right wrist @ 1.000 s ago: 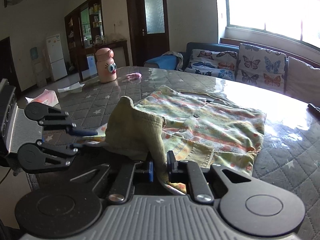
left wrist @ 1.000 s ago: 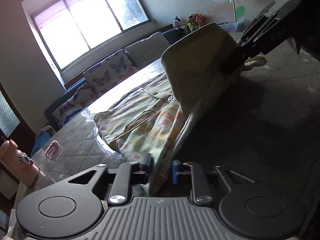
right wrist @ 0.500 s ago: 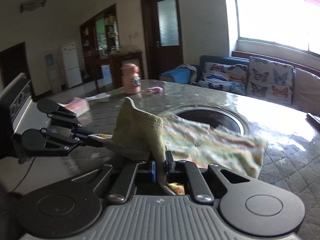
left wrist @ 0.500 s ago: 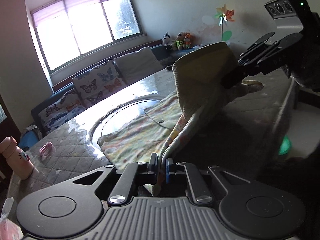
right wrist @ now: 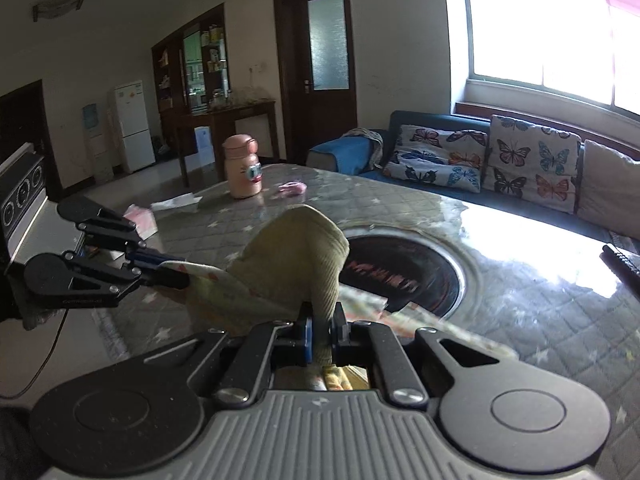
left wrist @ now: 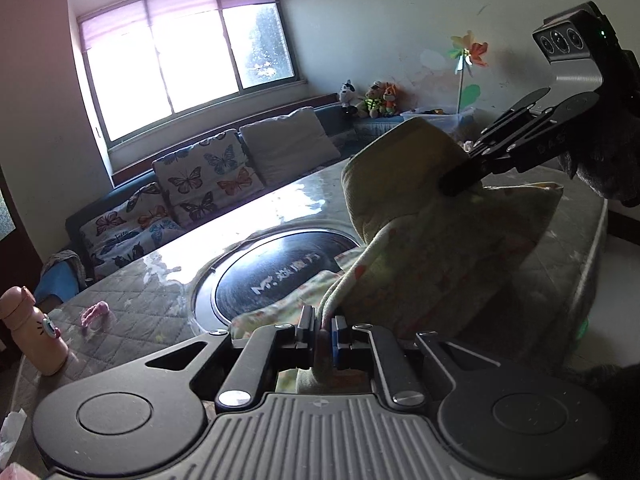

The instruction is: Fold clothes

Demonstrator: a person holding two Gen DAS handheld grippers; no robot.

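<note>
Garment (left wrist: 432, 264) pinched in both jaws, left gripper (left wrist: 325, 332), right gripper (right wrist: 320, 334), above table (right wrist: 520, 300)

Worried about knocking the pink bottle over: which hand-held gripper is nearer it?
Left: the bottle stands on its side, farther along the table. Right is farther across.

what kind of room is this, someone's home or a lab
Most likely a lived-in home living and dining room. A dark sofa with butterfly-print cushions sits under a wide window, a white fridge stands near a wooden cabinet, and stuffed toys line the sill.
</note>
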